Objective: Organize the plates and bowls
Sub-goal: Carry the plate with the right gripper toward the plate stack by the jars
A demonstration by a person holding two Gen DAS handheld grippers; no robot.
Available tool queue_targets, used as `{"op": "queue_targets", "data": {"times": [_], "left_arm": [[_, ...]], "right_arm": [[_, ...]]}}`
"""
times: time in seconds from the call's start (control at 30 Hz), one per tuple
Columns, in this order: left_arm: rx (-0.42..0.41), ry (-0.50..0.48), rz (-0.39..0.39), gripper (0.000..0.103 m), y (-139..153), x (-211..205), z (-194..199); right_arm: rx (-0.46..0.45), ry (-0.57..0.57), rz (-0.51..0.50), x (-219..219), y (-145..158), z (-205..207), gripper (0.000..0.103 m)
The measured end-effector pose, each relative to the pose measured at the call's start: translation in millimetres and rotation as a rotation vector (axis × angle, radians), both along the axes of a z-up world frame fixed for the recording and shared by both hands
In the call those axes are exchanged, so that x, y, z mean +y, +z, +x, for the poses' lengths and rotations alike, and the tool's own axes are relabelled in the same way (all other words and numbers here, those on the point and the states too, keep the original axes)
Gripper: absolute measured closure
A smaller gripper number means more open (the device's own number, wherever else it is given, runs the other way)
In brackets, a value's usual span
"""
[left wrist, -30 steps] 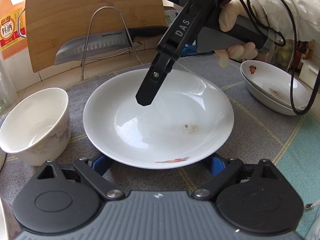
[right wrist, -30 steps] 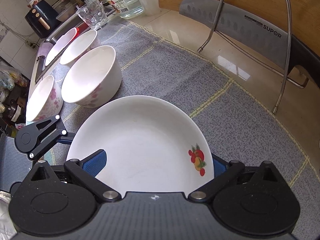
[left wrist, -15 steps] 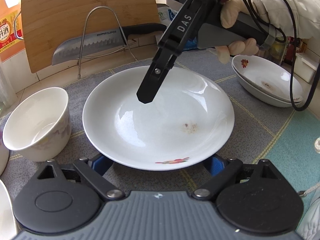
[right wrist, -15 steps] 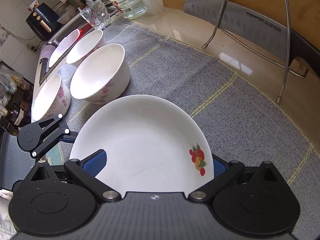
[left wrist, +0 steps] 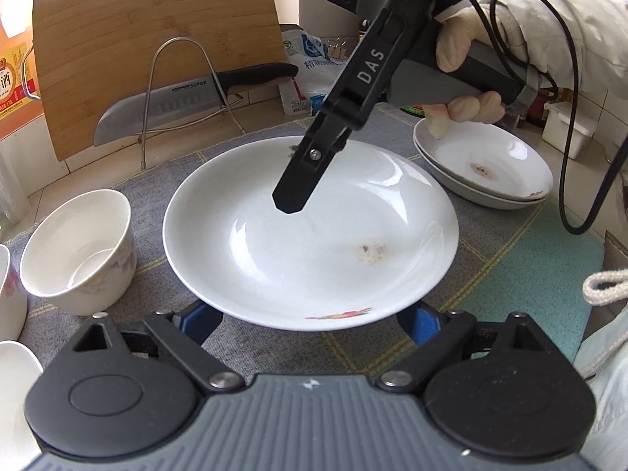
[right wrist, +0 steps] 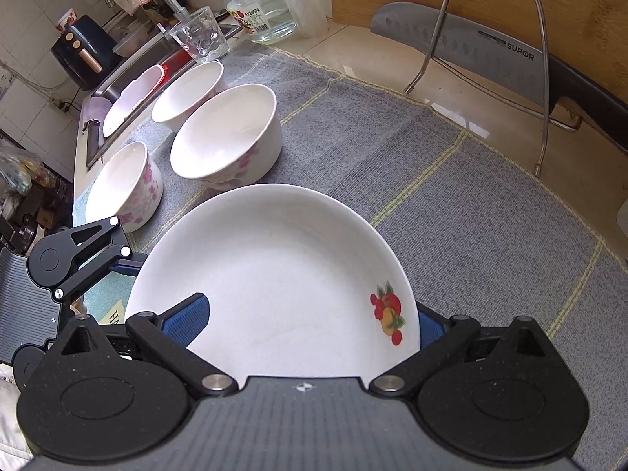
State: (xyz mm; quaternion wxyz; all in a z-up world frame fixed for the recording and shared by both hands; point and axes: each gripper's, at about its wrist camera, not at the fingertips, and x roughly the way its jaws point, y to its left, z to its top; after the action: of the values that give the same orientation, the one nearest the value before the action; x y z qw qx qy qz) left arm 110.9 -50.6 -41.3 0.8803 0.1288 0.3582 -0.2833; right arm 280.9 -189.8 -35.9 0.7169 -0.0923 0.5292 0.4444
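Observation:
A white plate point(left wrist: 310, 243) with a red fruit print point(right wrist: 388, 312) is held off the grey mat. My right gripper point(right wrist: 310, 318) is shut on its far rim; one finger point(left wrist: 298, 192) lies over the plate's inside. My left gripper point(left wrist: 310, 316) stands wide open, its blue pads on either side of the plate's near rim, below it. A stack of two white plates point(left wrist: 486, 168) sits on the mat at the right. Several white bowls with pink flowers point(right wrist: 231, 141) point(right wrist: 125, 184) stand at the left, one also in the left wrist view point(left wrist: 78, 247).
A wooden cutting board point(left wrist: 153, 47) leans at the back behind a wire rack point(left wrist: 180, 90) holding a knife point(left wrist: 165, 106). A glass point(right wrist: 200, 39), a jar point(right wrist: 263, 11) and the sink point(right wrist: 133, 74) lie beyond the bowls. A teal cloth point(left wrist: 541, 274) covers the near right.
The plate has been carried to the right in my right gripper, with the left gripper following under it. The stack of two plates now shows closer, and the bowls fall further left.

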Motion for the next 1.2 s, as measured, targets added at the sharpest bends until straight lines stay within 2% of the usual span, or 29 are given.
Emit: {"op": "queue_targets", "data": {"times": [0.63, 1.2], "left_arm": [[-0.033, -0.169, -0.004, 0.009, 19.6, -33.8, -23.1], [-0.029, -0.329, -0.027, 0.009, 16.6, -83.6, -8.7]], "right_arm": [[-0.059, -0.147, 0.013, -58.3, 23.7, -50.8, 0.0], [-0.076, -0.308, 0.013, -139.3, 26.0, -73.2, 0.0]]}}
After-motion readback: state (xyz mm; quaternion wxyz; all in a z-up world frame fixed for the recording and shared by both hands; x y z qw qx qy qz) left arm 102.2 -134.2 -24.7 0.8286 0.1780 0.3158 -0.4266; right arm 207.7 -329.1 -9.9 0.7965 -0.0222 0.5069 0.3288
